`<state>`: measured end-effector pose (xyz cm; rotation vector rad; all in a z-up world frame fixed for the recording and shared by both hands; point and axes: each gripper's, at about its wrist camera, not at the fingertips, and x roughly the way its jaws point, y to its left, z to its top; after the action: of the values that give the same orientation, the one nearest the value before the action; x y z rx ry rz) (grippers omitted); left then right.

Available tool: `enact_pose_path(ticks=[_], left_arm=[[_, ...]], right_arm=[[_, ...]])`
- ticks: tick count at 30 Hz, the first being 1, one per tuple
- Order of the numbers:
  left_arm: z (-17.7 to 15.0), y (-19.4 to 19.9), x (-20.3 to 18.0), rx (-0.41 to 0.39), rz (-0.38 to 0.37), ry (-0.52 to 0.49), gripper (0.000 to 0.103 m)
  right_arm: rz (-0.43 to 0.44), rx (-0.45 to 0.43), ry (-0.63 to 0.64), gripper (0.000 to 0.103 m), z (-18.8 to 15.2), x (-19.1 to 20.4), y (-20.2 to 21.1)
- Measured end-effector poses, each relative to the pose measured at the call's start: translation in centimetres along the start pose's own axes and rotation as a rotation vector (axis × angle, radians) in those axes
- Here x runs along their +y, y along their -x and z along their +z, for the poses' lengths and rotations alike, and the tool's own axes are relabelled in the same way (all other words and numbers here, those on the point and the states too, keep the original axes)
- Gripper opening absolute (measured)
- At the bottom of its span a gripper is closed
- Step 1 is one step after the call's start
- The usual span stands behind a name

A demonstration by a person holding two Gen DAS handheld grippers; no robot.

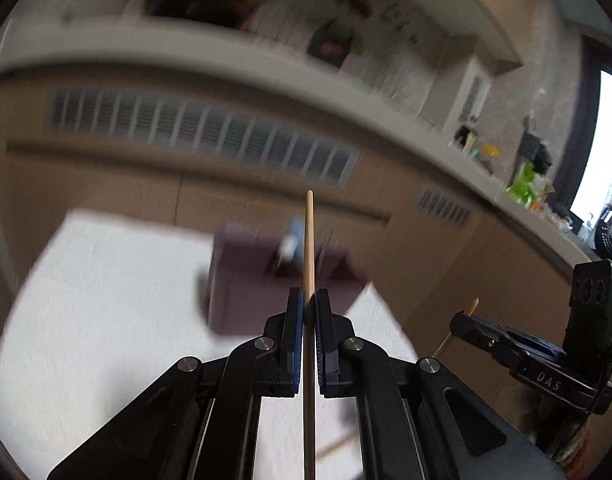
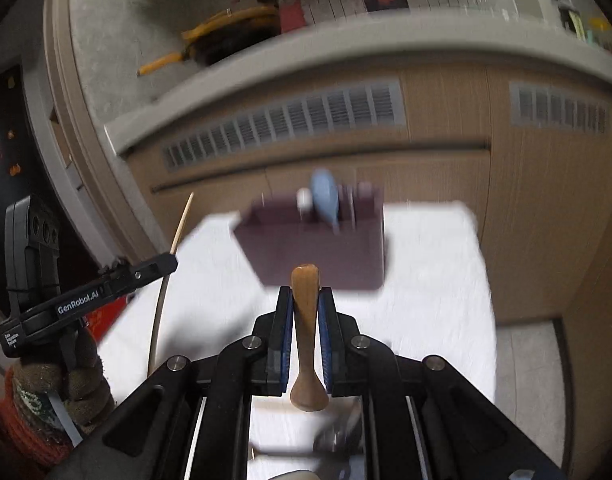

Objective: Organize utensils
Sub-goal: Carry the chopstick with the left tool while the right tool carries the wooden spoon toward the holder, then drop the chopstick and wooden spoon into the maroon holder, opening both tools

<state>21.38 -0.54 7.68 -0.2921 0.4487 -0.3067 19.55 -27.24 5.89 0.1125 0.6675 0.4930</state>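
Note:
My left gripper (image 1: 309, 300) is shut on a thin wooden chopstick (image 1: 308, 236) that points forward above the white table (image 1: 106, 300). My right gripper (image 2: 306, 294) is shut on the handle of a brown wooden utensil (image 2: 305, 280). A dark purple utensil holder (image 2: 318, 252) stands on the table ahead of both grippers; it also shows in the left wrist view (image 1: 258, 280). A light blue utensil (image 2: 325, 200) and other pieces stand in it. The right gripper (image 1: 466, 322) shows at the right of the left wrist view, the left gripper (image 2: 166, 264) at the left of the right wrist view.
A wooden cabinet front (image 2: 426, 148) with grey vent grilles (image 2: 286, 124) rises behind the table under a grey counter (image 1: 186, 52). Green bags and small items (image 1: 526, 184) sit on the counter at right. More utensils lie blurred on the table under my right gripper (image 2: 334, 436).

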Motion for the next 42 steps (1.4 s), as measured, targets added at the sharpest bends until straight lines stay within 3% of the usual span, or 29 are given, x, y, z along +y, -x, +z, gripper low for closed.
enact_pose_path(ticks=[3,6,8,10,14,22,26,33,36,38,39,42], left_arm=[[5.2,0.8,-2.5,-0.194,-0.021,-0.109,0.006],[8.0,0.3,-3.1,-0.360,0.022,-0.129,0.006],[9.0,-0.6,-2.4,-0.437,0.025,-0.101,0.006],[9.2,-1.8,-1.7,-0.461,0.016,-0.078,0.006],[8.5,-5.8,0.9,-0.442,0.047,-0.032,0.006],[6.2,-11.9,4.7,-0.405,0.123,0.034,0.006],[4.0,-13.5,6.2,-0.390,0.166,0.057,0.005],[0.7,-14.8,6.5,-0.312,0.166,0.048,0.006],[-0.6,-14.7,6.8,-0.248,0.143,0.055,0.014],[-1.2,-14.5,7.2,-0.185,0.110,0.069,0.049],[-1.5,-14.3,7.3,-0.169,0.100,0.073,0.055],[-1.9,-12.9,6.9,-0.157,0.107,0.072,0.057]], right_arm=[[-0.038,-0.145,0.076,0.012,4.9,1.2,2.2],[-0.062,-0.255,0.125,0.012,9.4,2.0,3.4],[-0.078,-0.290,0.131,0.012,11.7,2.0,3.0],[-0.067,-0.292,0.137,0.012,13.0,1.8,2.1],[-0.089,-0.276,0.156,0.012,13.9,1.0,-0.9],[-0.077,-0.142,0.104,0.012,13.3,-1.7,-8.3],[-0.072,-0.091,0.082,0.012,12.4,-2.6,-10.9],[-0.077,0.041,0.027,0.012,9.0,-4.1,-14.8],[-0.046,0.153,-0.006,0.014,7.6,-4.8,-16.2],[-0.049,0.196,-0.008,0.018,6.6,-5.0,-16.7],[-0.064,0.199,0.004,0.019,6.2,-4.9,-16.6],[-0.097,0.166,0.039,0.019,5.4,-4.3,-15.0]])
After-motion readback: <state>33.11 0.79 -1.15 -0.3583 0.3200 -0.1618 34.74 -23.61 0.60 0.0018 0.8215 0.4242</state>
